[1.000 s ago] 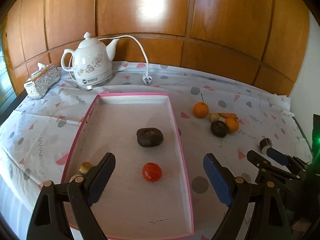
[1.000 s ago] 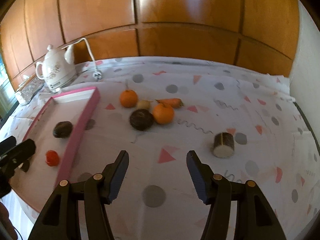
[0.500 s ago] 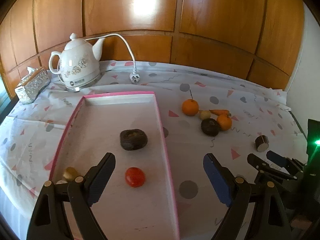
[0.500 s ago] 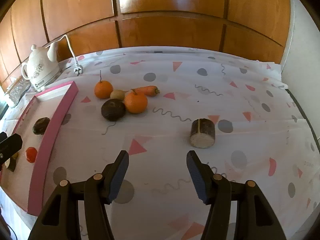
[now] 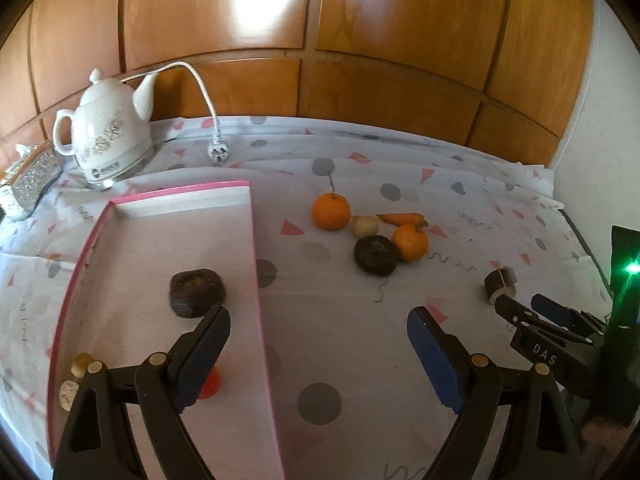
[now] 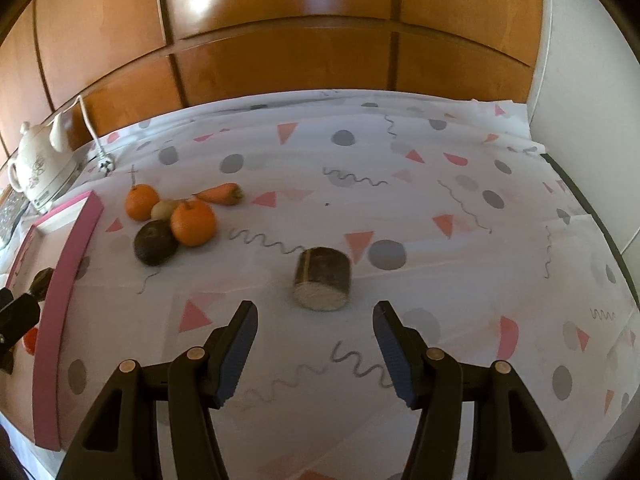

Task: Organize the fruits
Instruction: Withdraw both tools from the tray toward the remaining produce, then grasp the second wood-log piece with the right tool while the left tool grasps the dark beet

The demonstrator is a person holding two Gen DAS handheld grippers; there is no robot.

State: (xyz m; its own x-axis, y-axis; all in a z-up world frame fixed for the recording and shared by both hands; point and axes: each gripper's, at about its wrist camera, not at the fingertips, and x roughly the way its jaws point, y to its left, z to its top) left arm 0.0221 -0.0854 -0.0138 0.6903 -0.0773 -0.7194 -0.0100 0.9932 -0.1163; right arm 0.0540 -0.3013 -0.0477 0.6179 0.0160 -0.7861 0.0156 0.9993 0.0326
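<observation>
A pink-rimmed tray (image 5: pixel 256 264) lies on the left and holds a dark fruit (image 5: pixel 196 292), a red fruit (image 5: pixel 210 384) half hidden behind my left finger, and small tan pieces (image 5: pixel 80 364). On the cloth sit two oranges (image 5: pixel 330 211) (image 5: pixel 409 242), a dark round fruit (image 5: pixel 375 255), a pale small fruit (image 5: pixel 365 226) and a carrot (image 5: pixel 402 219). A brown cylinder piece (image 6: pixel 322 279) lies just ahead of my right gripper (image 6: pixel 314 340), which is open and empty. My left gripper (image 5: pixel 318 344) is open and empty over the tray's right rim.
A white kettle (image 5: pixel 106 142) with cord and plug (image 5: pixel 218 154) stands at the back left, beside a silver tissue box (image 5: pixel 30 180). Wooden wall panels back the table. The table's right edge (image 6: pixel 592 216) meets a white wall.
Both grippers have shifted right. The right gripper has come closer to the brown cylinder, now centred ahead of its fingers. The left gripper moved from over the tray to its right rim.
</observation>
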